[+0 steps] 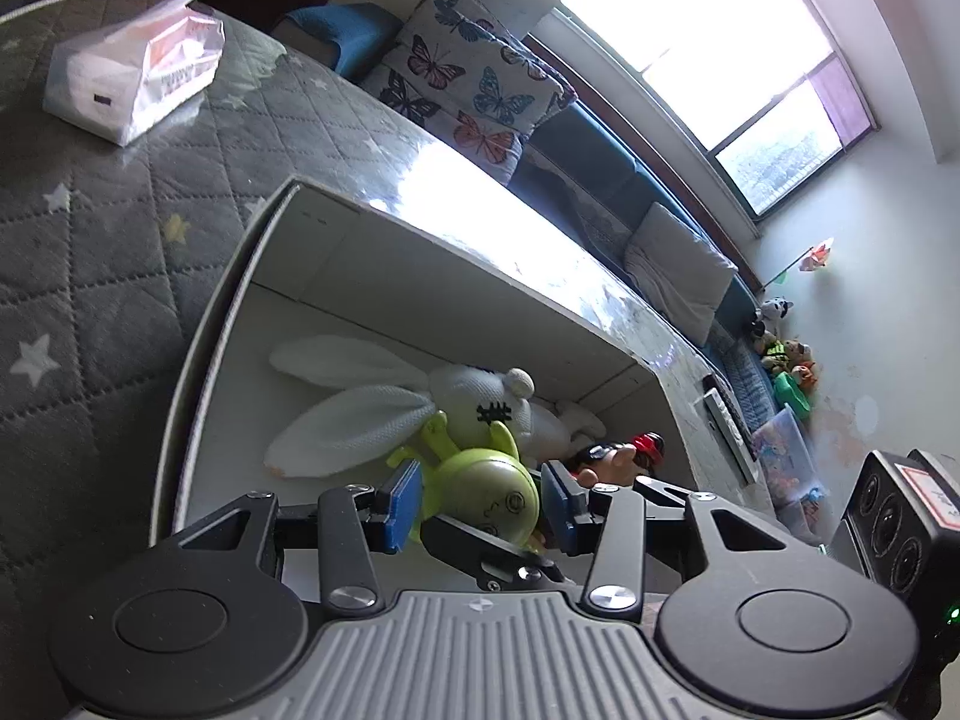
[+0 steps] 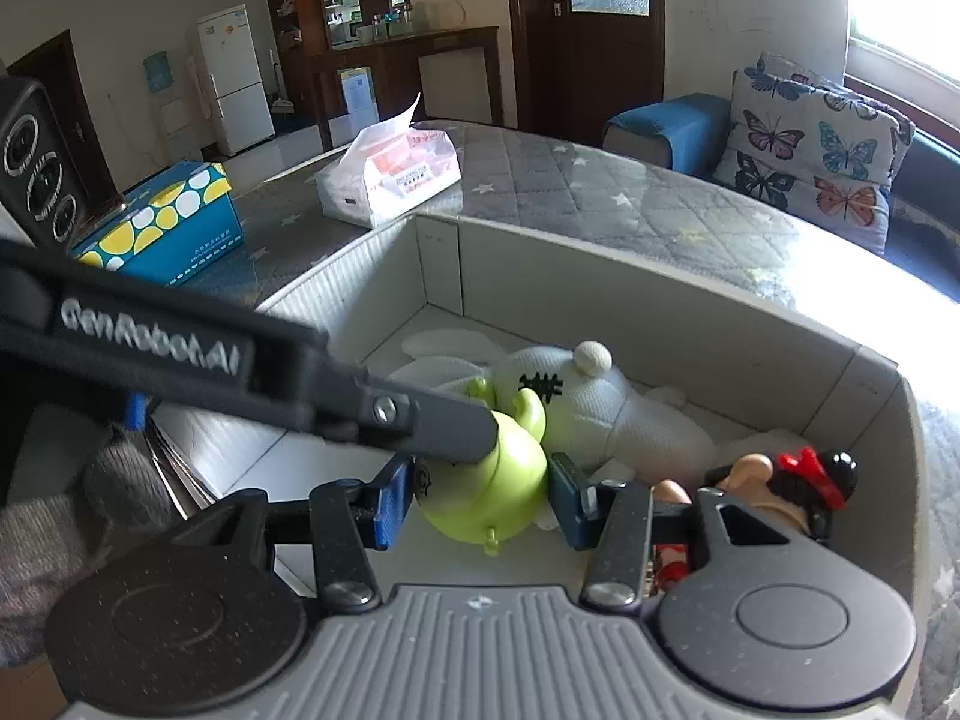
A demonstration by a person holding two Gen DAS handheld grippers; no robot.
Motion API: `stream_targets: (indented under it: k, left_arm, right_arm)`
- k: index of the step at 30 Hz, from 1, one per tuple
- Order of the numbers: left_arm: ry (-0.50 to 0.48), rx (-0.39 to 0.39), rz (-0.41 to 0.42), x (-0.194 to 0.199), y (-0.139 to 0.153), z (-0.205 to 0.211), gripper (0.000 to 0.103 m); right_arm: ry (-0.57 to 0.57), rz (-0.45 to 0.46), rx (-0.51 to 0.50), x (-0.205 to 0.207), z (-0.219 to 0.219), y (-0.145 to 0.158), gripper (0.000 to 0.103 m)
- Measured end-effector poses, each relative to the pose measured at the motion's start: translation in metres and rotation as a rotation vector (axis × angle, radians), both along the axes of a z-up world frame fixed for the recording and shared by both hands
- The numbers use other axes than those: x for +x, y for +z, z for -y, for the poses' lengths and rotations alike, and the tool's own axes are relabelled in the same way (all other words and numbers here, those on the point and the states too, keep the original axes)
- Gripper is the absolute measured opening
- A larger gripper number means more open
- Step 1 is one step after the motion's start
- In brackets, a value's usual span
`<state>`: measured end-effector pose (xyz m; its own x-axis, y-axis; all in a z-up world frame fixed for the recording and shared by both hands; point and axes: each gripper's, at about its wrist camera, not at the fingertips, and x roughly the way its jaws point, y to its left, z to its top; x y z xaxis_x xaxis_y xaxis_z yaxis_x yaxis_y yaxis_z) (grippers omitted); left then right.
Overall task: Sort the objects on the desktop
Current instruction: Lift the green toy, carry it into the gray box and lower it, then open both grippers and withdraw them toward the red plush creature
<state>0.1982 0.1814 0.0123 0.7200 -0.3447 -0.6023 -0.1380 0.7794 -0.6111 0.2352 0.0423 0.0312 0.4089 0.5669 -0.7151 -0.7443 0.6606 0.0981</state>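
Note:
A lime-green round toy [image 1: 489,495] lies in a grey open box [image 1: 204,354], next to a white knitted rabbit [image 1: 414,405] and a figure with a red bow [image 1: 624,456]. My left gripper [image 1: 480,501] is over the box with its blue pads either side of the green toy; the jaws look open. My right gripper [image 2: 483,498] also straddles the green toy [image 2: 486,492], jaws apart. The left gripper's black finger [image 2: 432,417] crosses the right wrist view over the toy. The rabbit [image 2: 600,402] and the figure [image 2: 798,480] lie behind it in the box [image 2: 660,282].
A tissue pack [image 1: 129,72] lies on the grey quilted table cover [image 1: 78,252]; it shows in the right wrist view [image 2: 396,171] beside a blue spotted box [image 2: 168,222]. A butterfly cushion [image 2: 810,150] sits on a sofa behind the table.

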Motion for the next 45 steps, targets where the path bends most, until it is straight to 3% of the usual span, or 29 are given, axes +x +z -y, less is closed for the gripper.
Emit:
stream_targets:
  k: [11,13,15,22,29,45]
  left_arm:
    - [0.015,0.018,0.011,-0.009,0.006,0.001,0.046]
    - [0.016,0.018,0.018,-0.012,0.009,0.002,0.046]
    - [0.016,0.022,0.025,-0.016,0.012,0.003,0.046]
    - [0.005,0.039,0.056,-0.03,0.026,0.013,0.046]
    - [-0.001,0.073,0.096,-0.051,0.04,0.025,0.046]
    - [-0.048,0.137,0.165,-0.104,0.051,0.061,0.046]
  right_arm:
    - [-0.01,0.016,0.011,-0.006,0.002,0.003,0.05]
    - [-0.013,0.03,0.016,-0.01,0.005,0.007,0.052]
    - [-0.014,0.051,0.025,-0.016,0.009,0.011,0.061]
    - [-0.014,0.141,0.039,-0.04,0.02,0.03,0.066]
    - [-0.024,0.223,0.052,-0.071,0.036,0.044,0.079]
    - [-0.049,0.28,0.088,-0.14,0.081,0.043,0.086]
